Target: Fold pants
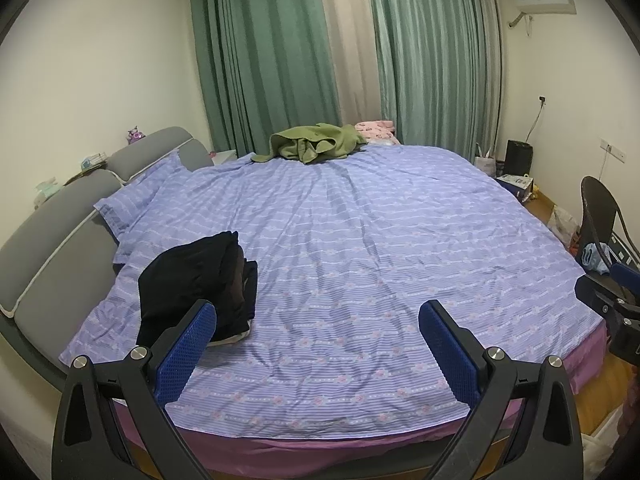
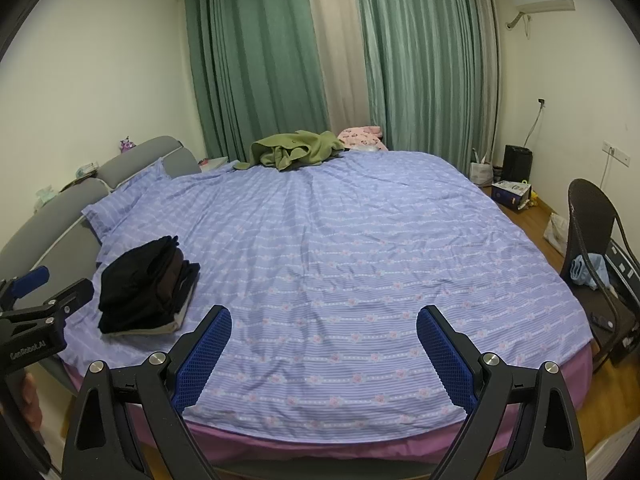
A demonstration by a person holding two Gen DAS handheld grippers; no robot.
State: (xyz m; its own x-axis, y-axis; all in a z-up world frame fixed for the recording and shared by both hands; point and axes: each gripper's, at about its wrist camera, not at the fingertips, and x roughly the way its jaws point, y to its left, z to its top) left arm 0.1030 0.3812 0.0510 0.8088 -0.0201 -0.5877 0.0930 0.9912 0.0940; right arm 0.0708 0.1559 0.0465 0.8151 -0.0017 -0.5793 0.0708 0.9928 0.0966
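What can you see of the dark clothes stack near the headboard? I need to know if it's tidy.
The dark clothes stack is a pile of folded black garments, one layer looking brownish, with a pale piece at the bottom. It lies on the striped lilac bed cover, near the pillow and grey headboard. Edges line up roughly; the top bulges. Neither claw touches it.

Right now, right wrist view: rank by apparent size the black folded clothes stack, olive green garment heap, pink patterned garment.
1. Black folded clothes stack, though nearest the camera
2. Olive green garment heap
3. Pink patterned garment, farthest and partly hidden
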